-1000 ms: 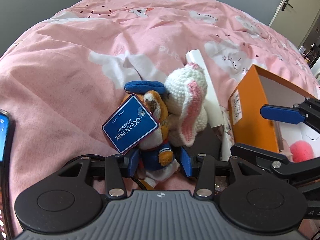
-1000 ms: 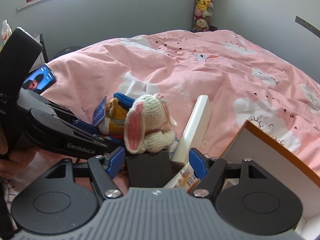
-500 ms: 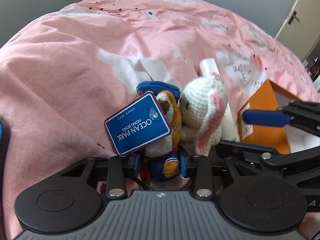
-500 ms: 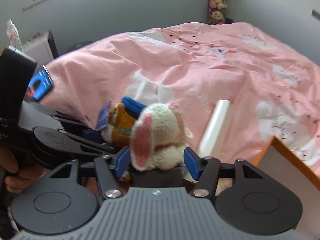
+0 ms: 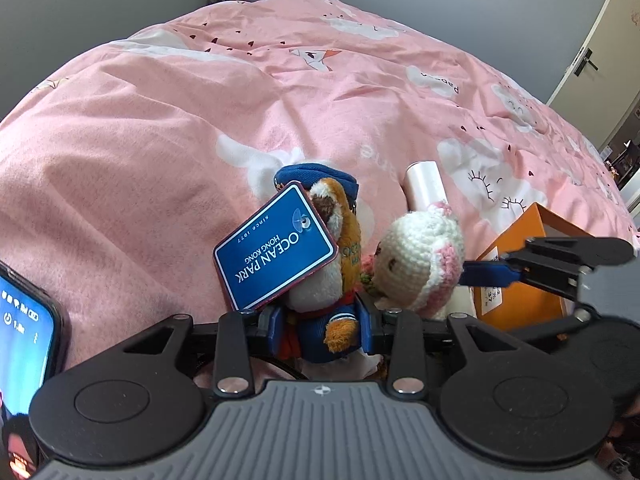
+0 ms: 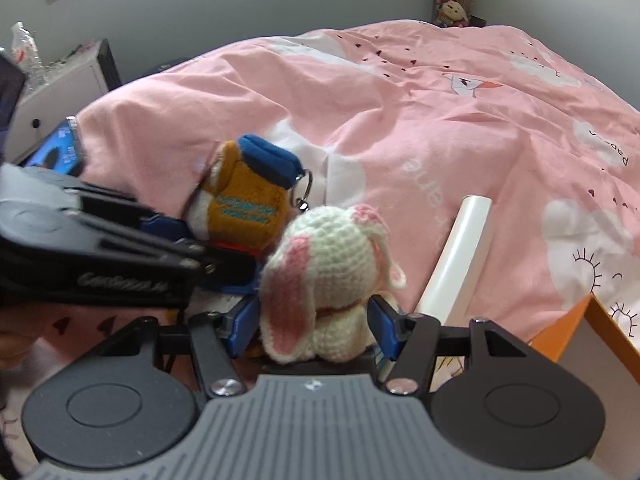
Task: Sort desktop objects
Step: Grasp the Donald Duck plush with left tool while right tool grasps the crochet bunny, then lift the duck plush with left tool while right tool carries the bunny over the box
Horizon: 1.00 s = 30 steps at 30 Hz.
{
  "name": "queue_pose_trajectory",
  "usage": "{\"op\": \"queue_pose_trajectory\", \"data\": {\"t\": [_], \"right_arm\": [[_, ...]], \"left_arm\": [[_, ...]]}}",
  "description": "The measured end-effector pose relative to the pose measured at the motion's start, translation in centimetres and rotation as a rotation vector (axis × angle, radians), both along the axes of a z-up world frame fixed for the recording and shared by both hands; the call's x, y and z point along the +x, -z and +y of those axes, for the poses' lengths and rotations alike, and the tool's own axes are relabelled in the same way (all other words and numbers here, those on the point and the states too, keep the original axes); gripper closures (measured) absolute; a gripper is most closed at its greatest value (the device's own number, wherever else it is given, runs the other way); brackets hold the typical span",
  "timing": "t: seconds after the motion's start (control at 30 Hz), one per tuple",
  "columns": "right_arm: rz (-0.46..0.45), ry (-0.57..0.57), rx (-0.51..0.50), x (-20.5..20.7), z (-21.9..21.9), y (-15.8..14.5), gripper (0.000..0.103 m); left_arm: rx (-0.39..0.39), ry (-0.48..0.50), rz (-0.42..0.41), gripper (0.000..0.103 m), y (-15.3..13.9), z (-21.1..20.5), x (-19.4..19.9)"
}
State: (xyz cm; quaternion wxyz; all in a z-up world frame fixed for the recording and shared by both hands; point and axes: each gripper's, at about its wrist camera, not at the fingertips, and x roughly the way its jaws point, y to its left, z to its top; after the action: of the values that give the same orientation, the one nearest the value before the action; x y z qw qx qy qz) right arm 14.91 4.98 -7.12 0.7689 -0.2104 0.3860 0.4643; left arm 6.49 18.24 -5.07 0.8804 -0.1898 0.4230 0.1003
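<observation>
Left wrist view, left tool: its blue pads press the lower body of the sailor-capped plush; the jaws have just been closing and stand narrow on it; a blue tag hangs off the toy's front
Left wrist view, surroundings: the crochet bunny sits just right of the plush, touching it; the right tool's blue finger reaches in beside the bunny; the orange box stands just beyond, a white tube lies behind the toys on the pink bed cover; a phone lies at the left edge
Right wrist view, right tool: its pads flank the bunny at the base, having just closed in; they look pressed to the yarn, so I judge it gripped
Right wrist view, left tool: it comes in from the left, holding the plush beside the bunny
Step in hand: both toys look grasped, lifting not yet shown
Next move: likely raise each toy clear, then carry it to the open box at right
Room: wide free bed beyond; tight between the two tools; watch the box rim and the tube
</observation>
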Motion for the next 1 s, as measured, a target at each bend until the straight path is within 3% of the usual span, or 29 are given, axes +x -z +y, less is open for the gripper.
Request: {"op": "queue_pose_trajectory", "data": {"t": [0.17,0.53,0.63,0.83,1.0], "right_arm": [[0.001,0.007,-0.017,0.7,1.3,1.0,0.041],[0.032,0.038,0.030,1.2,0.7,0.8,0.055],[0.050,0.053,0.069,1.1,-0.2,0.1,0.063],[0.109,0.093,0.167,1.0,-2.3,-1.7,0.065],[0.098,0.104,0.247,0.0,-4.2,-4.0,0.065]], "left_arm": [[-0.046,-0.012,-0.001,0.060,0.3,0.9,0.0],[-0.094,-0.016,-0.024,0.063,-0.2,1.2,-0.5],[-0.070,-0.010,-0.037,0.063,-0.9,0.7,-0.9],[-0.044,-0.006,-0.088,0.063,-2.8,0.3,-1.9],[-0.019,0.016,-0.146,0.063,-5.3,-0.5,-2.6]]}}
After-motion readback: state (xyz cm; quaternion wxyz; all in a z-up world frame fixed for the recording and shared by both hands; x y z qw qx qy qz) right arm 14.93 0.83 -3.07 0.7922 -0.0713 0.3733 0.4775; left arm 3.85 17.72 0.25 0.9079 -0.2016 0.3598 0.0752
